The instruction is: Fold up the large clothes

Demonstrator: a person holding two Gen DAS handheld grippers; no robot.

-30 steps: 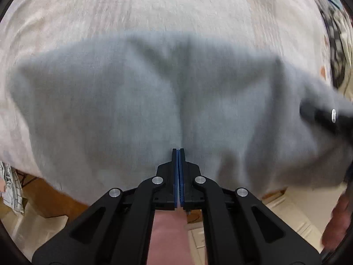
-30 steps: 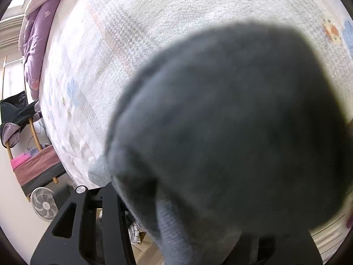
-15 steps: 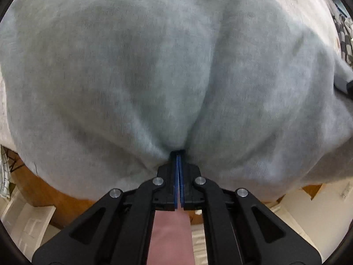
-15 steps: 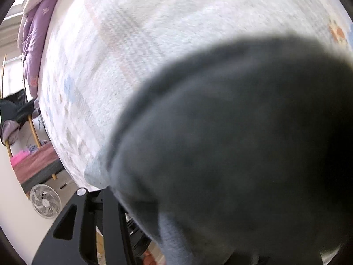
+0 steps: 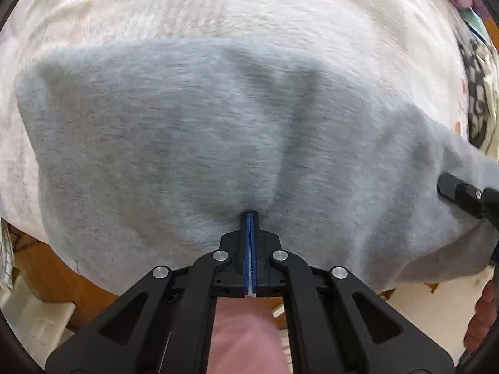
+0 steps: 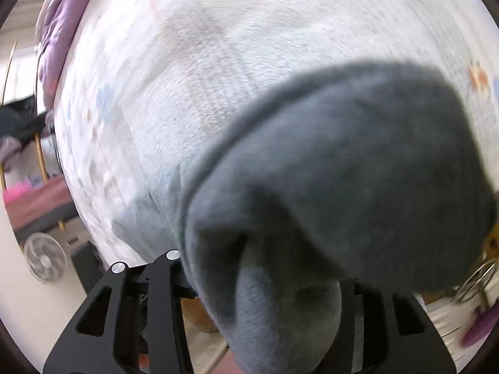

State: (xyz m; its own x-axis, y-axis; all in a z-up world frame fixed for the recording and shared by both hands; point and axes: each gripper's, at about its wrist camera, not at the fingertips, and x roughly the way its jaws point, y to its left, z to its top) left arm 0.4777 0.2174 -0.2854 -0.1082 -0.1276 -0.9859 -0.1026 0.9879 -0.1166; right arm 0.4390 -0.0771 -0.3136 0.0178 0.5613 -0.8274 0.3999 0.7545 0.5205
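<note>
Soft grey knit garment [image 5: 199, 143] spread over the pale patterned bedspread [image 5: 249, 6], near edge hanging past the bedspread's front edge. Left gripper [image 5: 250, 218] pointing straight down, blue-lined fingers [image 5: 248, 243] pressed together on a pinch of the grey cloth near that hanging edge. Right gripper [image 5: 461, 191] at the garment's right end; jaws just been closing, fingertips buried under a thick bunch of the fabric [image 6: 343, 187], grip itself hidden, so cannot tell. White floor fan [image 6: 45, 260] below the bedspread's left edge.
</note>
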